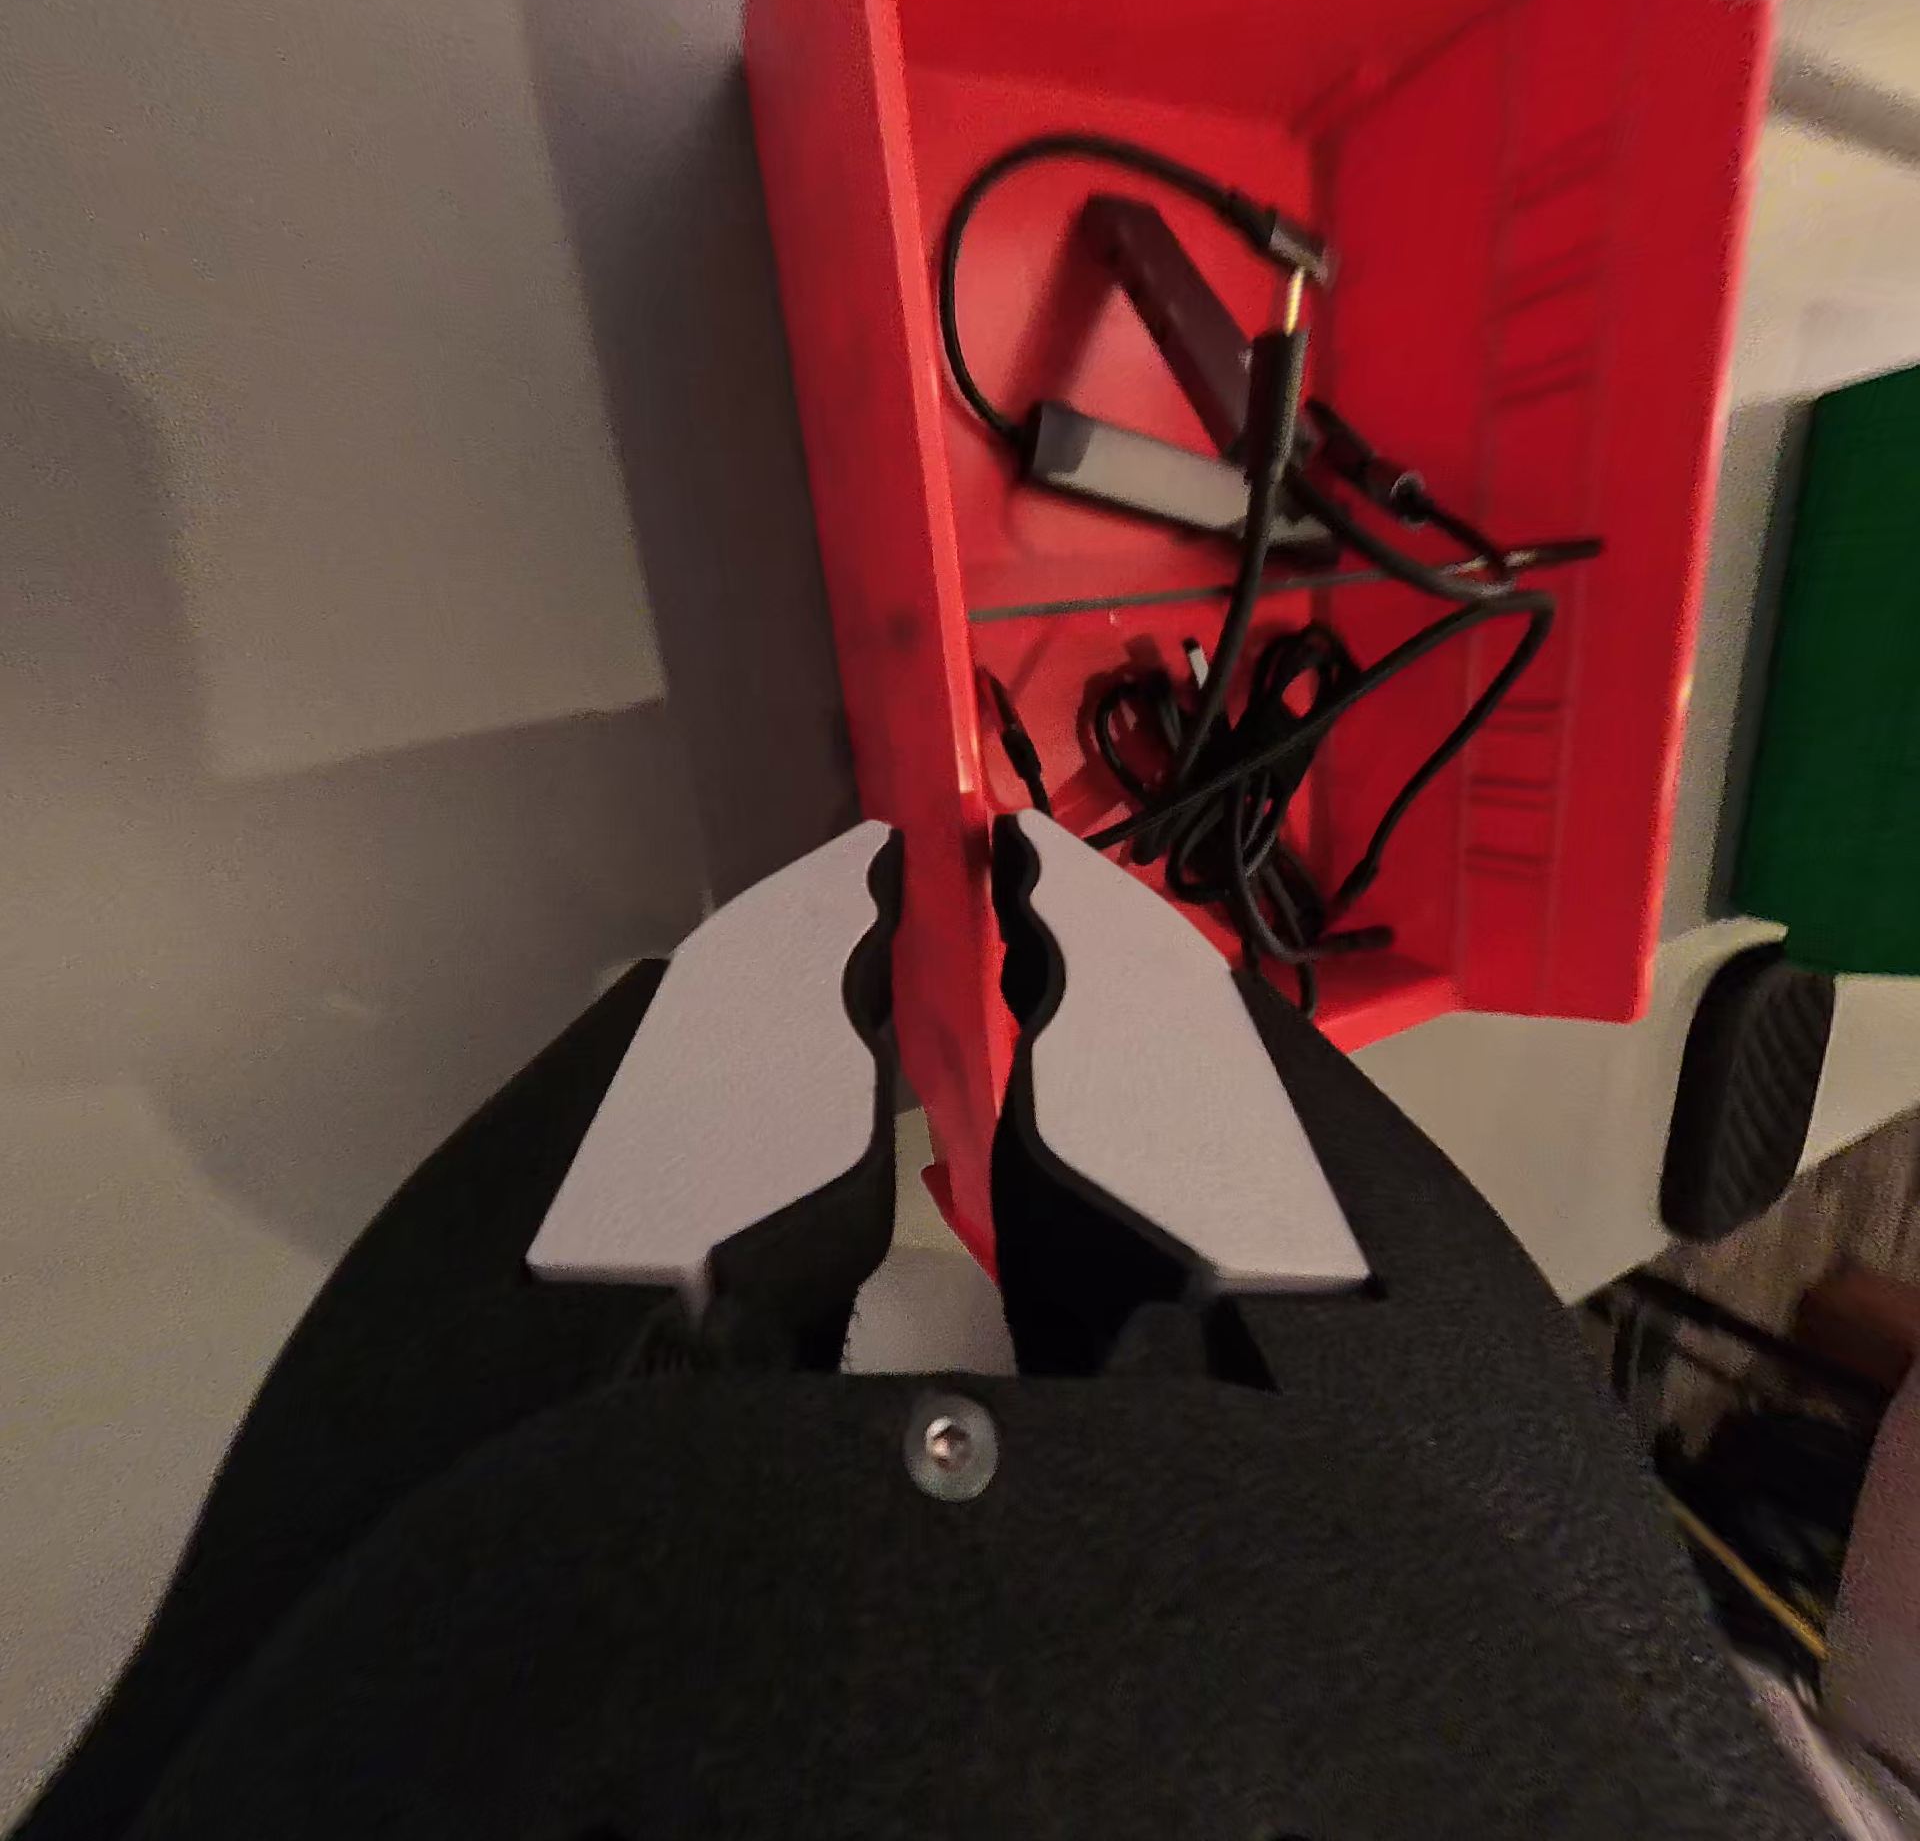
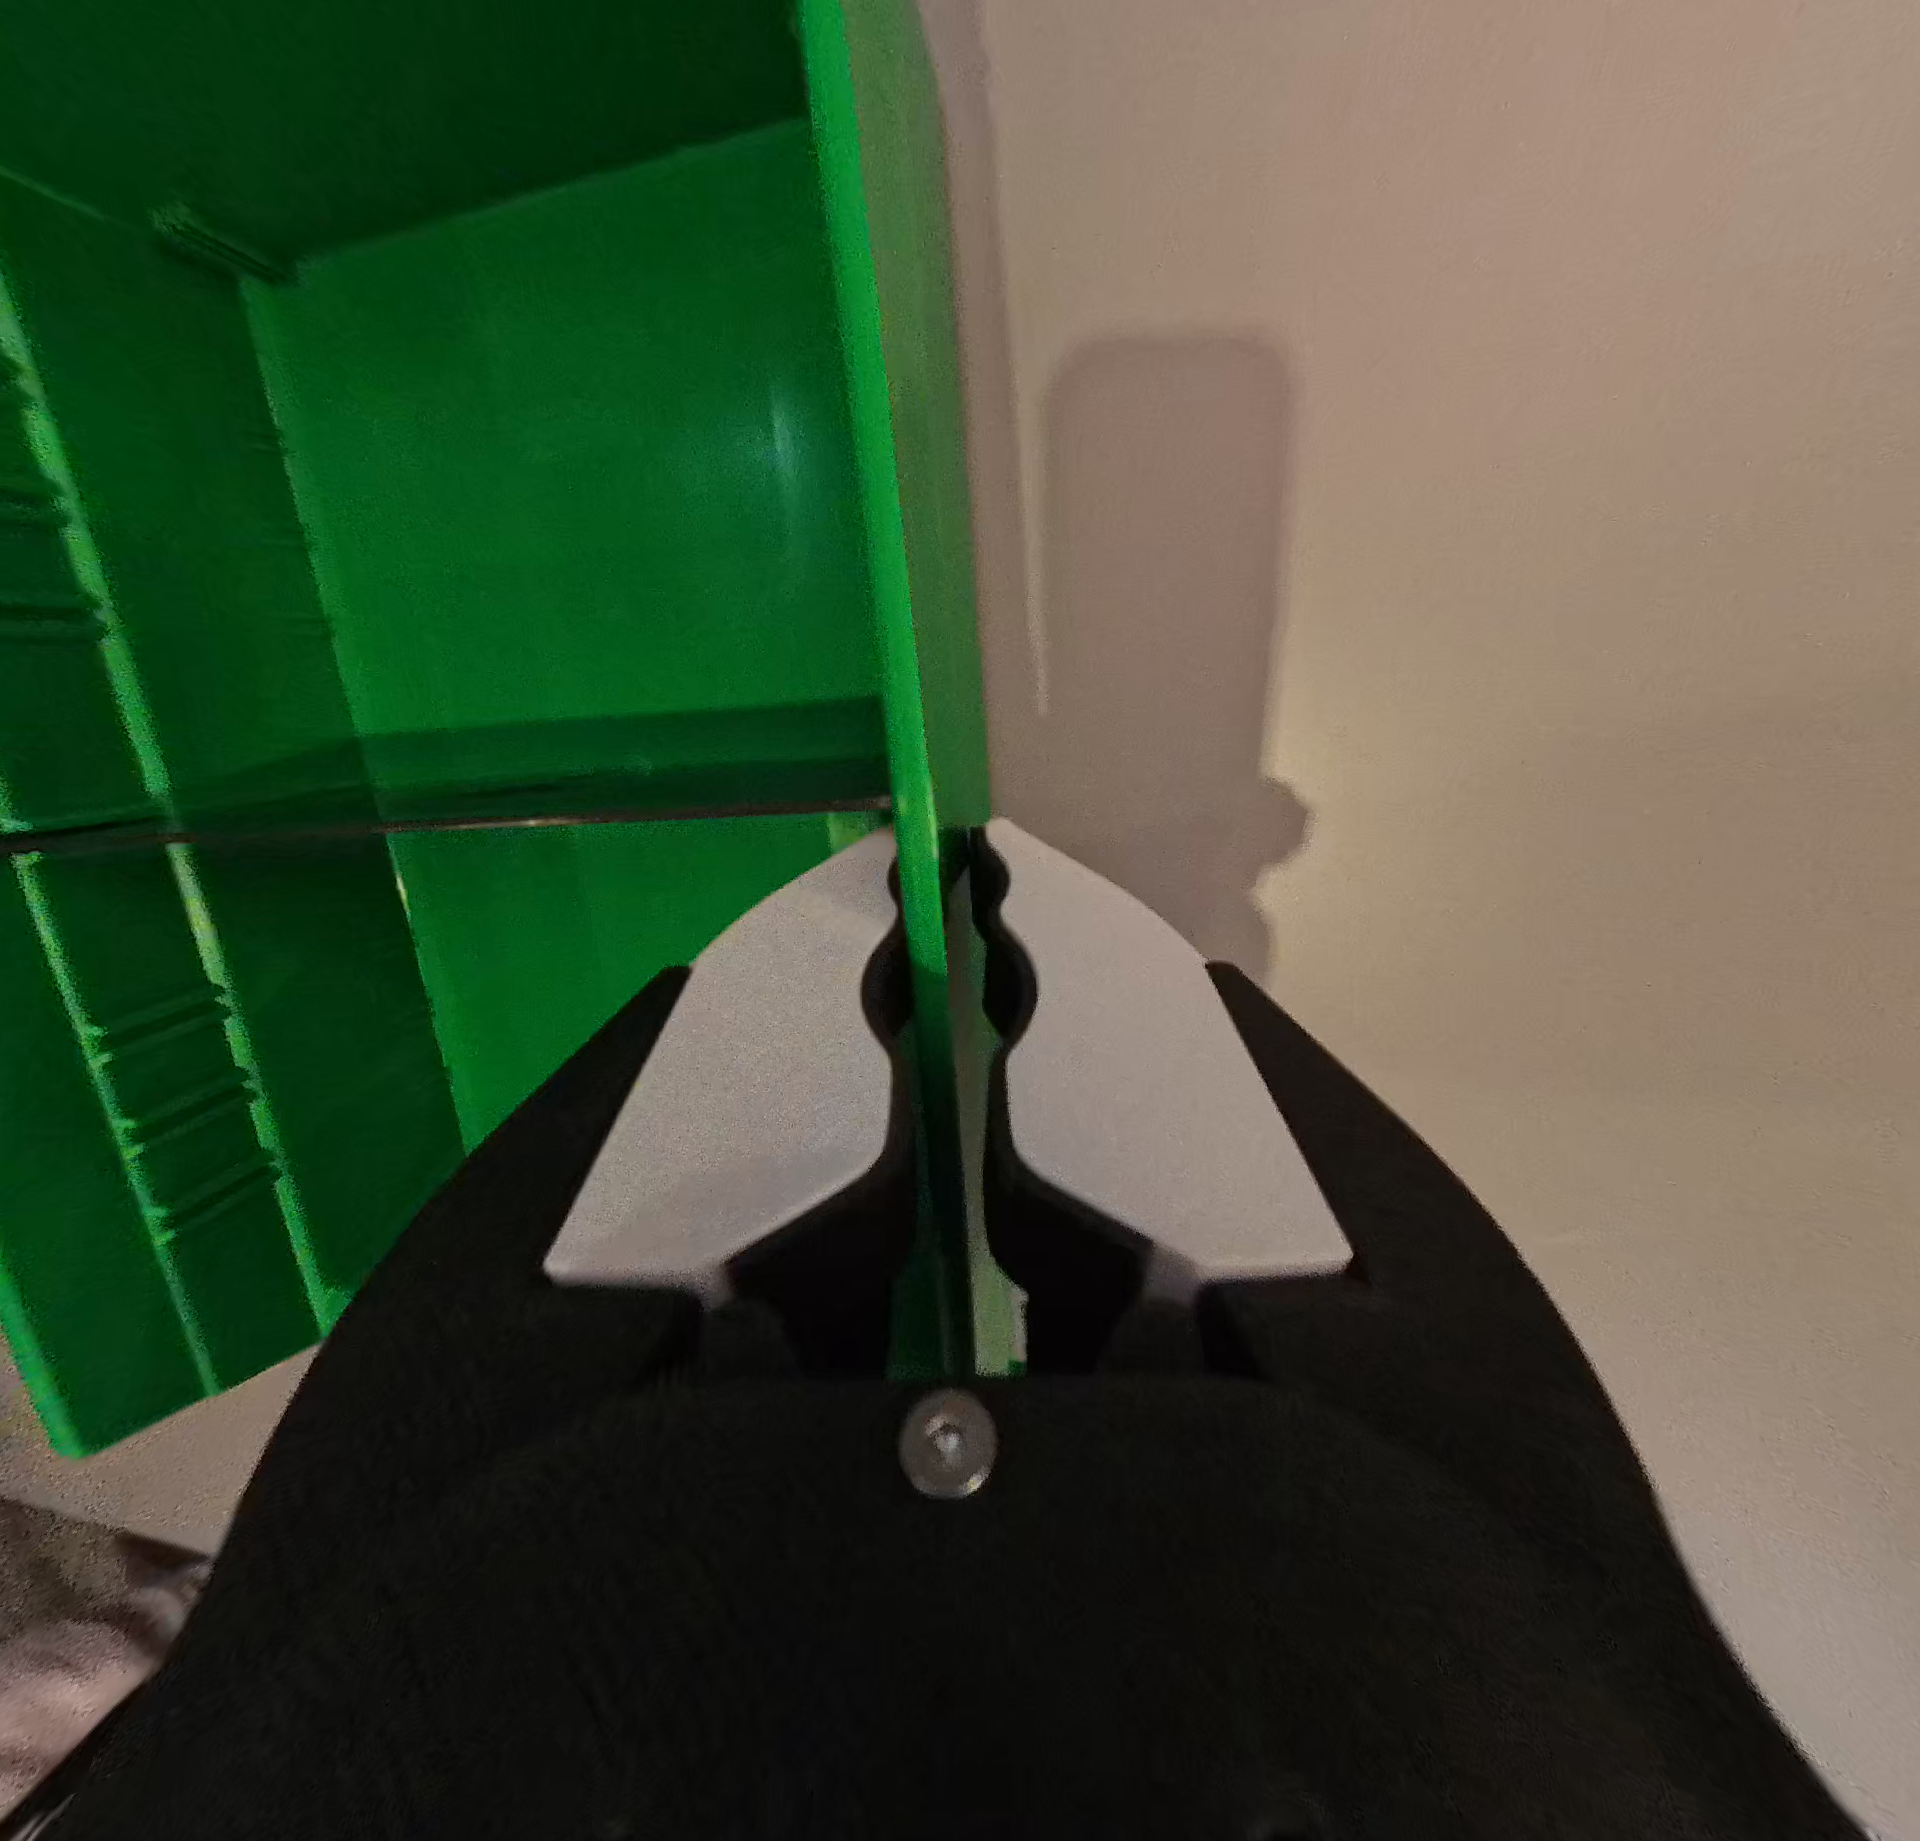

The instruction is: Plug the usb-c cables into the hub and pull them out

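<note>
Left wrist view — left tool [image 1: 948, 841] clamps red bin [image 1: 1403, 108] wall; hub [image 1: 1127, 472] and cables [image 1: 1236, 804] lie inside. Right tool [image 2: 940, 851] clamps green bin [image 2: 540, 503] wall — counter [image 2: 1558, 441] beneath.

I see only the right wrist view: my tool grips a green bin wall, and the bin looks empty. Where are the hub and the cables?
Observer: In the red bin, seen in the left wrist view. A dark hub lies in its far compartment.
Operator: And the cables?
Observer: A black cable bundle lies in the near compartment, behind a divider.
Operator: Is the left tool free?
Observer: No. The left tool is shut on the red bin's left wall.
</note>
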`<state>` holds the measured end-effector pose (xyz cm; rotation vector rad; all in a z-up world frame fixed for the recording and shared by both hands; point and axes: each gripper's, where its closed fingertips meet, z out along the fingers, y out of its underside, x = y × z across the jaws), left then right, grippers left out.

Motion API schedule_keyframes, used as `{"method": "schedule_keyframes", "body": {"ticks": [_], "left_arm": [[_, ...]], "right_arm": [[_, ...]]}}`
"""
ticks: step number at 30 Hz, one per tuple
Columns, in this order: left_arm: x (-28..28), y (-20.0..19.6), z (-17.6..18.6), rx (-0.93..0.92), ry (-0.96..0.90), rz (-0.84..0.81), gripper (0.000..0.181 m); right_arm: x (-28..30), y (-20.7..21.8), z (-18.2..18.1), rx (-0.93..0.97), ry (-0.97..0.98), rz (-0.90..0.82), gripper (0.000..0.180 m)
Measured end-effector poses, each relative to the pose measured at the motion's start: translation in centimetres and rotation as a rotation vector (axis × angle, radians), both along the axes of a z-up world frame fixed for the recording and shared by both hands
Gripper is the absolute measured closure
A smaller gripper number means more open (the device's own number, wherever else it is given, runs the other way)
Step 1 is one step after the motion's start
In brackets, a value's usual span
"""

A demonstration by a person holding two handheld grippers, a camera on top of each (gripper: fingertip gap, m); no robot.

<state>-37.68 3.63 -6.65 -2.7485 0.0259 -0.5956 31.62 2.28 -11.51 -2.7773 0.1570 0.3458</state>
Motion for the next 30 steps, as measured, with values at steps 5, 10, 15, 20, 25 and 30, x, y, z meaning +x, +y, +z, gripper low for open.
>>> {"method": "schedule_keyframes", "body": {"ticks": [5,10,15,20,25,30], "left_arm": [[-1.6,0.5,6.3,0.287,0.034,0.096,0.169],[1.3,0.1,15.9,0.749,0.063,0.027,0.167],[6.5,-1.7,21.2,1.102,0.09,-0.127,0.132],[11.4,-2.1,20.4,1.175,0.188,-0.337,0.13],[14.1,0.4,13.0,0.934,0.441,-0.638,0.142],[12.9,3.2,5.0,0.618,0.776,-0.817,0.135]], "right_arm": [[1.3,1.3,7.1,0.34,-0.016,-0.06,0.154],[-1.5,1.3,21.0,1.027,-0.076,-0.038,0.149],[-8.6,-4.0,32.8,1.731,-0.146,0.024,0.138],[-13.8,-5.2,35.3,1.917,-0.256,0.119,0.147],[-16.7,-1.0,31.4,1.825,-0.14,0.253,0.155],[-18.5,2.9,26.5,1.558,-0.081,0.421,0.148]]}}
